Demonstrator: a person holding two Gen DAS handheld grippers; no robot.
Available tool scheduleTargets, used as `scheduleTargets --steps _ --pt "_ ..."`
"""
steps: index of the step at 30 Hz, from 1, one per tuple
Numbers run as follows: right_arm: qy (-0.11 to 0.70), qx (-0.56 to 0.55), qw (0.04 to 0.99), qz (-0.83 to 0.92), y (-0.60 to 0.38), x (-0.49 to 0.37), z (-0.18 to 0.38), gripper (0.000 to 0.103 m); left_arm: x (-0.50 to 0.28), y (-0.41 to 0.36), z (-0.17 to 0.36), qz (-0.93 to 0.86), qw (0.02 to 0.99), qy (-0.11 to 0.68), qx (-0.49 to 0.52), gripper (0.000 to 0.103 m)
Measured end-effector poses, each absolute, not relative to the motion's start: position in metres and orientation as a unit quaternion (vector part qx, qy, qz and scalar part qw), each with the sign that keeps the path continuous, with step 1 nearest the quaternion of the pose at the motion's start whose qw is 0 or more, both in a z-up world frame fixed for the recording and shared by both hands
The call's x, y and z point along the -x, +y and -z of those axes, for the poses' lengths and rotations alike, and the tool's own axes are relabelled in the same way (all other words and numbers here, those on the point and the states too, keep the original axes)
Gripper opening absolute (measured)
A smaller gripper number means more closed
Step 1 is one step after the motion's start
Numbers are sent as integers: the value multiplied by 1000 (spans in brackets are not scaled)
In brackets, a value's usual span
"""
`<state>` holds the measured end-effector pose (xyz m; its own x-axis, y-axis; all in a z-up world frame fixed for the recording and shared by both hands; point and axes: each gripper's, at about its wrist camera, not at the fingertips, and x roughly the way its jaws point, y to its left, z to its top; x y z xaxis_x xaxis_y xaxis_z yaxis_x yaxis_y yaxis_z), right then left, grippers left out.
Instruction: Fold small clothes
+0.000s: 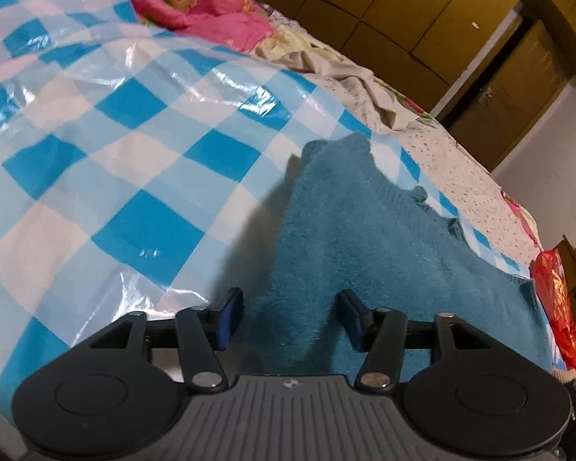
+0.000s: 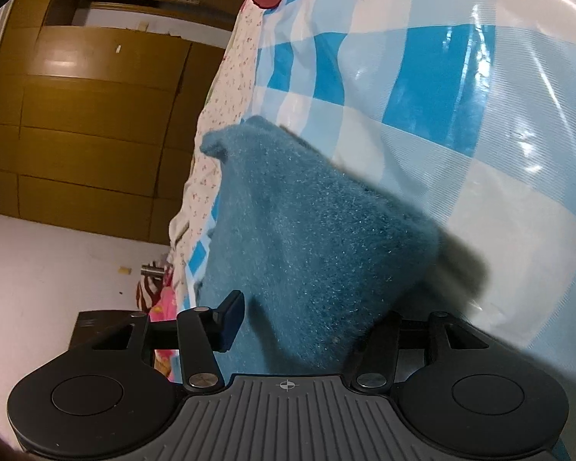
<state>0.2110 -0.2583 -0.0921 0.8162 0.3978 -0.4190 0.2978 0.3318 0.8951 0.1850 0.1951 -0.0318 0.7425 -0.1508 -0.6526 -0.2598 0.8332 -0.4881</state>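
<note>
A fuzzy teal knit garment (image 1: 364,238) lies on a blue-and-white checked plastic sheet (image 1: 115,161) spread over a bed. My left gripper (image 1: 290,320) is open, its blue pads apart, with the garment's near part between and under them. In the right wrist view the same garment (image 2: 299,230) rises in a fold in front of my right gripper (image 2: 299,324). That gripper is open; its left pad (image 2: 230,319) shows and the right pad is hidden behind the teal fabric. The checked sheet (image 2: 460,153) fills the right side.
A pink and cream quilt pile (image 1: 203,7) and a floral sheet (image 1: 453,176) lie beyond the checked sheet. A red bag (image 1: 560,303) sits at the bed's right edge. Brown wardrobe doors (image 2: 88,115) and white floor (image 2: 57,261) lie past the bed edge.
</note>
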Motion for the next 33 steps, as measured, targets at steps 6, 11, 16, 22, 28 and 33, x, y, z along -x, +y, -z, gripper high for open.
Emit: scheduleTargets --steps 6,11,16,22,28,33 --pt "317 -551 771 -39 -263 -211 92 25 -181 192 35 -8 887 374 270 60" --pt "332 -540 772 -55 -270 -206 82 18 -177 187 30 8 886 387 254 52" --pt "343 -526 776 -63 -278 -188 75 17 -158 176 32 28 880 404 247 52" --pt "360 -515 775 -61 -304 -145 66 16 -120 153 27 61 877 423 220 52" --pt "372 -475 794 -71 -317 -117 54 21 -92 118 -14 35 921 376 97 52" --pt "389 -486 779 -80 -327 -112 59 28 -95 115 -35 11 931 358 67 53"
